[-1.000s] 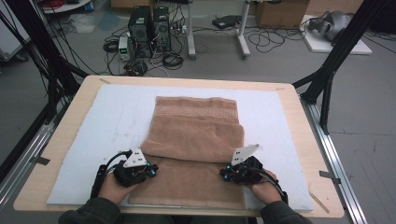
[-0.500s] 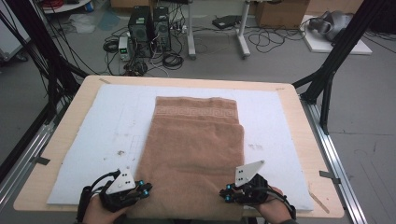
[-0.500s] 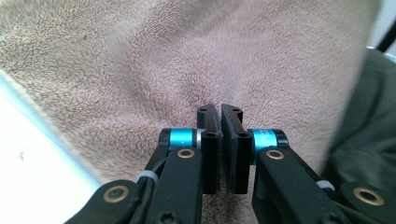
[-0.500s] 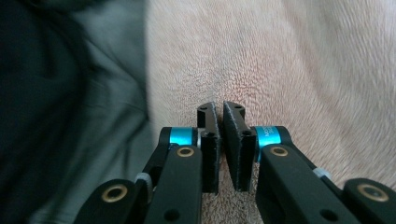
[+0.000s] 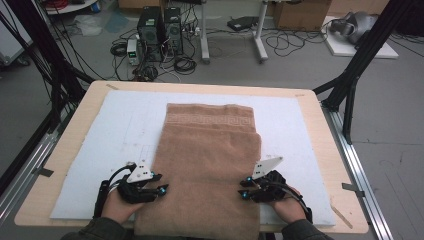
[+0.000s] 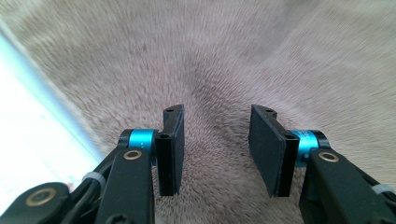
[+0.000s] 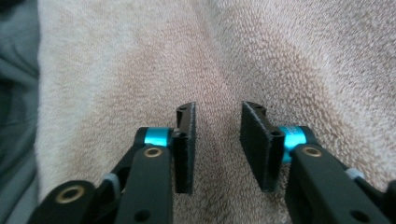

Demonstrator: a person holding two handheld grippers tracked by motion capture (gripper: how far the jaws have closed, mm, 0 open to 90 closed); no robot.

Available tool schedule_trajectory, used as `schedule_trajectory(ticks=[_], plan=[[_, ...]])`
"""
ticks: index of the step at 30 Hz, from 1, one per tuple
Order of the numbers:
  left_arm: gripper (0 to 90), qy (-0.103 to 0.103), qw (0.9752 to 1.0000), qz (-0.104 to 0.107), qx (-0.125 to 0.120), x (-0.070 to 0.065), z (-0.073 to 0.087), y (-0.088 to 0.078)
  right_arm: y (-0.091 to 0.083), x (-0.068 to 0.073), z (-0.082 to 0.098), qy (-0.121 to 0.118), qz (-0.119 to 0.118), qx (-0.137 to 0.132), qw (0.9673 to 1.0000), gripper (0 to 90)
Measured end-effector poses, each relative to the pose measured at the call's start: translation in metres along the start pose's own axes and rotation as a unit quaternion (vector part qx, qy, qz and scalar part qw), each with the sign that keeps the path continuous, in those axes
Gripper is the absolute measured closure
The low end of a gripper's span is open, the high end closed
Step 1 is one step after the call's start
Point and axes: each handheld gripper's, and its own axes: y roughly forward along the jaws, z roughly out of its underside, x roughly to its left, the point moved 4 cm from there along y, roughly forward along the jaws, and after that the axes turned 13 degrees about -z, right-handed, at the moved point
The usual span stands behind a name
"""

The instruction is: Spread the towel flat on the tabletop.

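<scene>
1. In the middle of the high view, a brown terry towel point(image 5: 207, 165) is lying flat and unfolded lengthwise on a pale blue-white mat point(image 5: 100, 130), its far end with a woven key-pattern band, its near end hanging at the bottom edge of the frame.
2. The mat is covering most of a light wooden tabletop point(image 5: 65, 150), which is showing as a bare border all round.
3. At the lower left of the high view, the left gripper point(image 5: 161, 189) is resting at the towel's left edge; its jaws have just been opening and are standing spread, with nothing pinched between them.
4. In the left gripper view, its black pads point(image 6: 173, 149) are hovering apart over the towel's pile, with the mat showing bright at the left of the frame.
5. At the lower right of the high view, the right gripper point(image 5: 244, 189) is sitting at the towel's right edge; its jaws have likewise just been opening and are standing apart, gripping nothing.
6. In the right gripper view, the towel is filling the space beyond the separated pads point(image 7: 186, 144).
7. Beyond the table, at the top of the high view, two computer towers point(image 5: 159, 32) are standing on a grey floor point(image 5: 300, 65) among tangled cables point(image 5: 182, 62).
8. Black frame struts point(image 5: 357, 70) are slanting down at the upper right and upper left.
</scene>
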Motion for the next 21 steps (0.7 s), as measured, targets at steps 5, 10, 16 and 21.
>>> schedule_trajectory(ticks=[5,10,16,21], plan=[[81.7,0.009,0.9999,0.009,-0.006,-0.005,0.001,-0.003,-0.001,-0.004,0.003,0.013,-0.031,-0.016,0.9993,85.2],[83.5,0.012,0.9999,0.010,-0.004,-0.009,0.004,-0.011,0.001,0.007,0.002,-0.003,-0.041,0.002,0.9991,86.0],[83.3,0.024,0.9995,0.018,-0.008,-0.020,0.019,-0.035,-0.001,0.032,0.005,-0.025,-0.049,0.016,0.9983,85.9],[81.0,0.021,0.9987,0.042,-0.020,-0.035,0.024,-0.056,0.000,0.058,0.006,-0.054,-0.071,0.026,0.9957,84.2]])
